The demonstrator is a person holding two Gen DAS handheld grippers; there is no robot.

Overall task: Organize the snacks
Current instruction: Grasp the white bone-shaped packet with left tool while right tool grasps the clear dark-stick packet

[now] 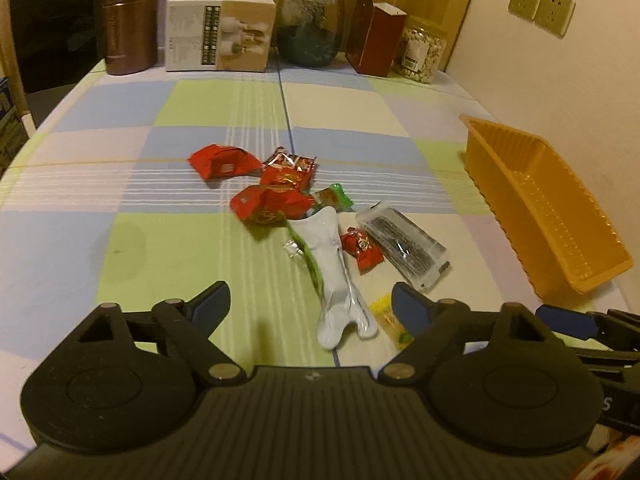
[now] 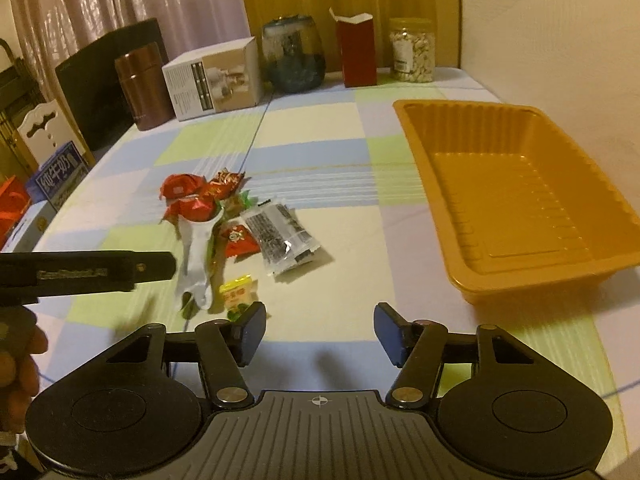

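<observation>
A pile of snacks lies mid-table: red packets (image 1: 272, 204), a long white packet (image 1: 336, 268), a clear packet with black print (image 1: 400, 246), a small red candy (image 1: 362, 248) and a yellow packet (image 2: 238, 294). The orange tray (image 1: 560, 216) (image 2: 516, 200) stands to their right with nothing in it. My left gripper (image 1: 310, 304) is open, and the near end of the white packet lies between its fingertips without either pad touching it. My right gripper (image 2: 320, 328) is open over bare cloth, its left finger beside the yellow packet. In the right wrist view the left gripper's finger (image 2: 100, 270) shows side-on.
Along the back edge stand a brown canister (image 1: 128, 24), a white box (image 1: 220, 32), a glass jar (image 1: 310, 24), a red carton (image 1: 376, 36) and a jar of nuts (image 1: 422, 50). The wall runs close behind the tray. A chair and boxes (image 2: 60, 172) sit off the table's left edge.
</observation>
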